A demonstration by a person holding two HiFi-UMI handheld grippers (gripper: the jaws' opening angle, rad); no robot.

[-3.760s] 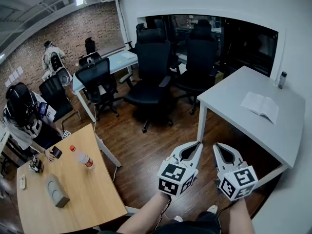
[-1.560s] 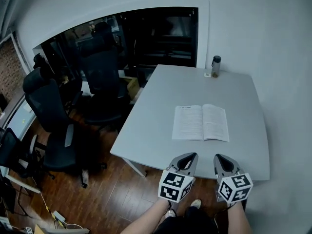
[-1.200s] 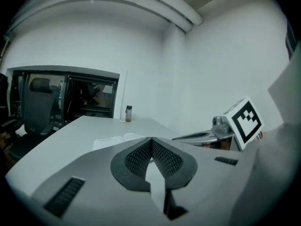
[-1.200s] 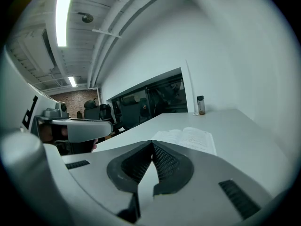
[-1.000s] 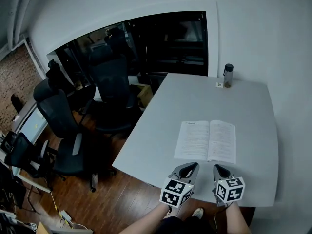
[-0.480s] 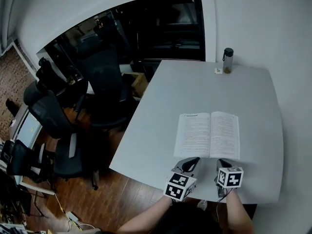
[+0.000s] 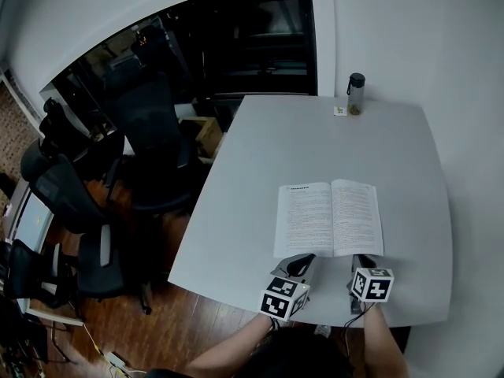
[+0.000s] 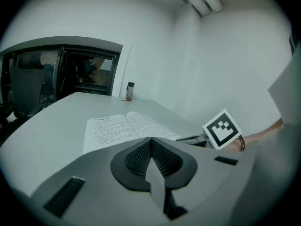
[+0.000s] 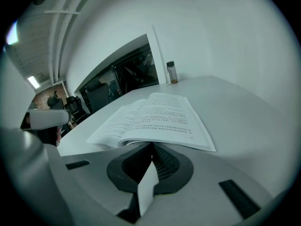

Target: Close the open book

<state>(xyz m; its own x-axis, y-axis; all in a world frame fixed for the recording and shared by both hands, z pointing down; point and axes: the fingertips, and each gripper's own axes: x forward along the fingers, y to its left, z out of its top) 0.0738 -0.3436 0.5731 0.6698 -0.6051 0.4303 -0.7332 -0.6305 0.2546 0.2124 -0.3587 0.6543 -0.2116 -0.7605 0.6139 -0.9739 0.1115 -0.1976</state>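
Note:
An open book [image 7: 328, 217] lies flat on the grey table [image 7: 315, 144], its printed pages facing up. My left gripper [image 7: 304, 260] is at the near edge of the left page, its jaws shut with nothing between them. My right gripper [image 7: 361, 261] is at the near edge of the right page, also shut and empty. In the left gripper view the book [image 8: 120, 126] lies just ahead of the left gripper [image 8: 151, 139]. In the right gripper view the book's near edge [image 9: 155, 119] sits right over the right gripper [image 9: 152, 145].
A dark bottle [image 7: 356, 93] and a small tag [image 7: 339, 111] stand at the table's far edge. Black office chairs [image 7: 146, 136] crowd the floor to the left, in front of a dark window. A white wall runs along the right.
Both grippers have sunk and come forward to the near edge of the book. The book has stayed open and still.

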